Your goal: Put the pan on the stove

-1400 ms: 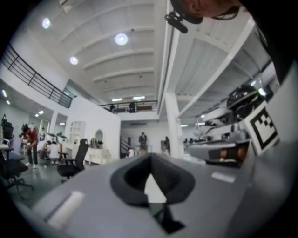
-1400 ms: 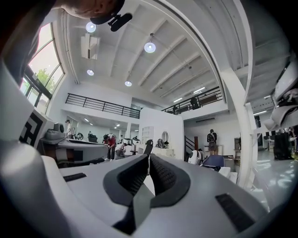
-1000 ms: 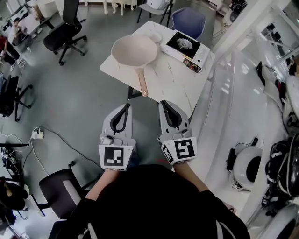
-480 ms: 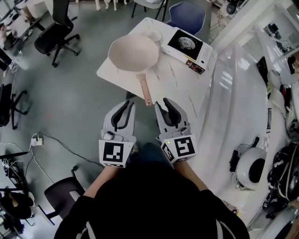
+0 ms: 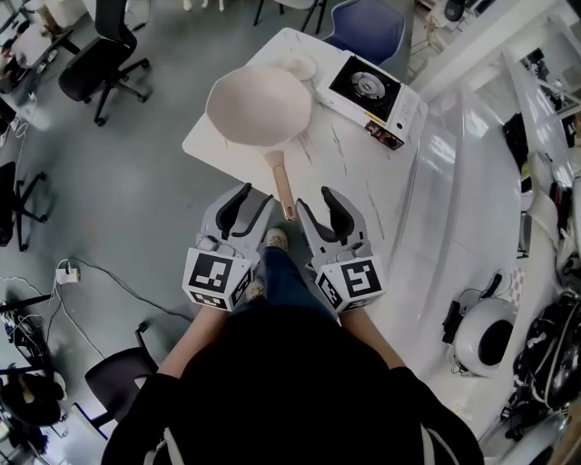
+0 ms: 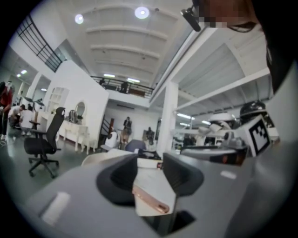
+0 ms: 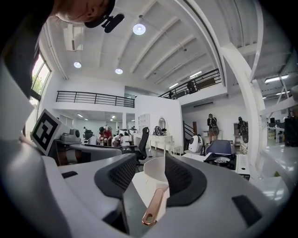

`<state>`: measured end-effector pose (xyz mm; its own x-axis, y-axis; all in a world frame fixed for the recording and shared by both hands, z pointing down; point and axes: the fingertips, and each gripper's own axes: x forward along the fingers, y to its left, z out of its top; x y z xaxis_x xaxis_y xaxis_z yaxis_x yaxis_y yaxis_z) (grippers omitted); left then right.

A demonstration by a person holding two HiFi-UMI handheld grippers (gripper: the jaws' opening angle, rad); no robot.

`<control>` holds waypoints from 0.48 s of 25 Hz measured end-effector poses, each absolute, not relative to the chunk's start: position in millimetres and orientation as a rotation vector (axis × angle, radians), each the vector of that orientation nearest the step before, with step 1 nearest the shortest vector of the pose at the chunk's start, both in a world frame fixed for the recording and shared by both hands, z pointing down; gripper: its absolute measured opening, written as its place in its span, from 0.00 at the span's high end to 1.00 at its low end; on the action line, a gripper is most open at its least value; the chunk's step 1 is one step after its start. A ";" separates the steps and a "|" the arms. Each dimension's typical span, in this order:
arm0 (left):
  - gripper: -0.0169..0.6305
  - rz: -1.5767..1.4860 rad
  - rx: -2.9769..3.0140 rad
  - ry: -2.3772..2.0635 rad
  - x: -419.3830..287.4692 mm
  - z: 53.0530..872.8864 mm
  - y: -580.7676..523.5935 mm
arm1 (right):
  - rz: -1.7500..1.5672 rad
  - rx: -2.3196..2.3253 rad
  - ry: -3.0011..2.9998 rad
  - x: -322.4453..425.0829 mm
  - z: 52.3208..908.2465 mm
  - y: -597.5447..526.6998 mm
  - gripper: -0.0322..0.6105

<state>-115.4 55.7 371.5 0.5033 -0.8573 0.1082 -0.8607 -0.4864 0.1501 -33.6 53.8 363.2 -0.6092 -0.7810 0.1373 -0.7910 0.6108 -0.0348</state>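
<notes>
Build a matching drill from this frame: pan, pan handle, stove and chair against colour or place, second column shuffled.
Column one
1. pan
2. pan handle
3. stove
4. chair

Column two
A. blue, beyond the far edge of the table
B. white body with a black top, no pan on it
C. cream, on the table, left of the stove
D. copper-pink, pointing back toward the person

Pairs: 1-C, 2-D, 3-B, 4-A
</notes>
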 end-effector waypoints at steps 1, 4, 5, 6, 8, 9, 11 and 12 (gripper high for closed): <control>0.71 0.017 2.572 -1.469 -114.2 372.7 48.9 | 0.145 1.320 -2.721 -34.0 366.8 47.1 0.70; 0.71 0.002 2.610 -1.448 -109.7 378.7 29.5 | 0.162 1.273 -2.720 -35.1 381.5 26.5 0.69; 0.71 0.007 2.613 -1.442 -108.5 382.5 23.2 | 0.171 1.255 -2.721 -35.4 387.1 20.1 0.69; 0.71 0.015 2.608 -1.436 -107.4 387.6 16.9 | 0.181 1.235 -2.722 -35.9 393.0 14.0 0.69; 0.71 0.045 2.588 -1.418 -105.4 400.9 5.1 | 0.207 1.182 -2.716 -37.5 407.1 3.2 0.69; 0.71 0.067 2.577 -1.410 -105.0 408.6 -0.6 | 0.224 1.153 -2.709 -38.5 415.5 -2.1 0.68; 0.70 0.113 2.560 -1.401 -104.9 424.5 -11.9 | 0.272 1.093 -2.698 -40.7 432.6 -13.0 0.68; 0.70 0.126 2.551 -1.395 -104.5 431.8 -17.5 | 0.299 1.062 -2.694 -41.6 440.9 -18.0 0.68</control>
